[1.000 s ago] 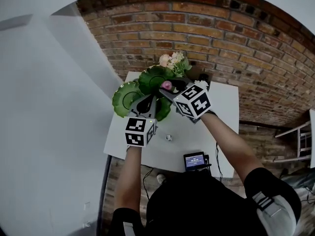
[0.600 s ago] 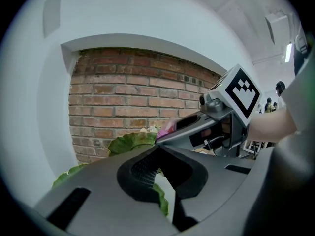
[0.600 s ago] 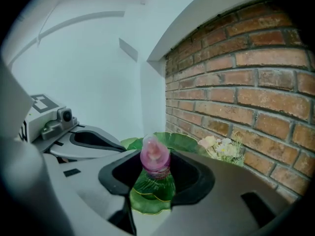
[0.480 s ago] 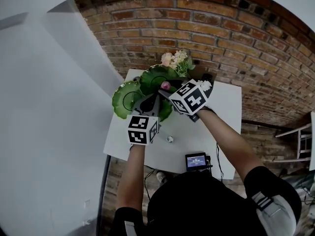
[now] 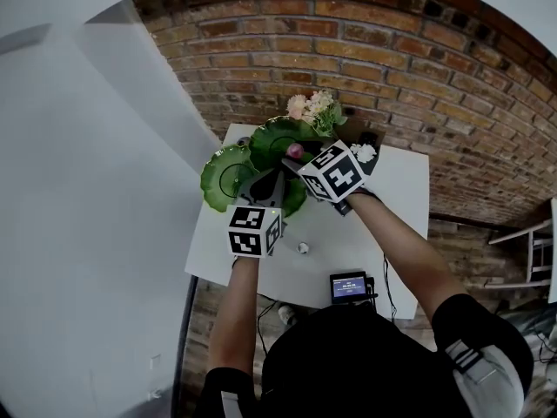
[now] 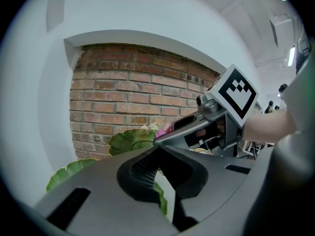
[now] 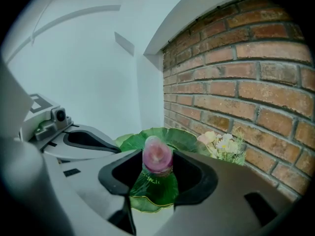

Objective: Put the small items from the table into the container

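My right gripper is shut on a pink egg-shaped item, which sits upright between its jaws above the green leaf-shaped dishes. In the head view the pink item hangs over the middle leaf dish. My left gripper is just left of it, over the lower leaf dish. Its jaws stand a little apart with nothing between them, and the table shows through the gap. A small pale item lies on the white table near the front edge.
A bunch of pale flowers stands at the back of the table against the brick wall. A small device with a lit screen sits at the table's front edge. A white wall closes the left side.
Both grippers have come down a little toward the leaf dishes, the right one also shifting slightly left. The pink item stays in the right jaws.
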Available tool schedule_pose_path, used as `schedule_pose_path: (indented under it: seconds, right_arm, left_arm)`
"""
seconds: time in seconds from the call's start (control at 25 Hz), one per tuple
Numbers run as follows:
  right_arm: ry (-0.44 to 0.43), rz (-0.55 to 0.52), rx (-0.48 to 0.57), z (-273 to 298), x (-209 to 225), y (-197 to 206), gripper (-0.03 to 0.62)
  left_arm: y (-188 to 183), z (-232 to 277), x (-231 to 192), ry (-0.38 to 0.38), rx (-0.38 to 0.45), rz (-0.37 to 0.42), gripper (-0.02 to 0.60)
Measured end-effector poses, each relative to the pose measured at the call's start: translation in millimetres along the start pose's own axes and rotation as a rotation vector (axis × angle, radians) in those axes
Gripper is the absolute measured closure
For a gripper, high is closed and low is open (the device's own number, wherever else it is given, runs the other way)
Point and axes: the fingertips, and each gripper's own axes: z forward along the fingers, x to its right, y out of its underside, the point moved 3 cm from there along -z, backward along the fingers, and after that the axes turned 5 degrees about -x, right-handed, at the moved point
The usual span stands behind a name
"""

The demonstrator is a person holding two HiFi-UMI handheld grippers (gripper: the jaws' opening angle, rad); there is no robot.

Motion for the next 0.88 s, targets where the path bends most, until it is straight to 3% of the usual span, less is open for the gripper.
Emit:
schedule_pose_path:
  seconds: [0.56, 0.8, 0.88]
  right_arm:
    - [0.016, 0.010, 0.046, -12.2, -1.6, -4.2, 0.381]
    - [0.018, 0.032, 0.165, -40.7, -12.8, -5.0, 0.382]
    - [0.015, 0.038, 0.211, -52.2, -17.6, -4.5, 0.411]
  left_arm:
    - [4.0, -7.8, 0.5, -0.007, 0.001, -0.003, 0.572]
    - [0.3, -19.4, 10.2, 0.010, 0.027, 0.009, 0.572]
    - [-1.7, -24.7, 16.1, 0.019, 0.044, 0.021, 0.572]
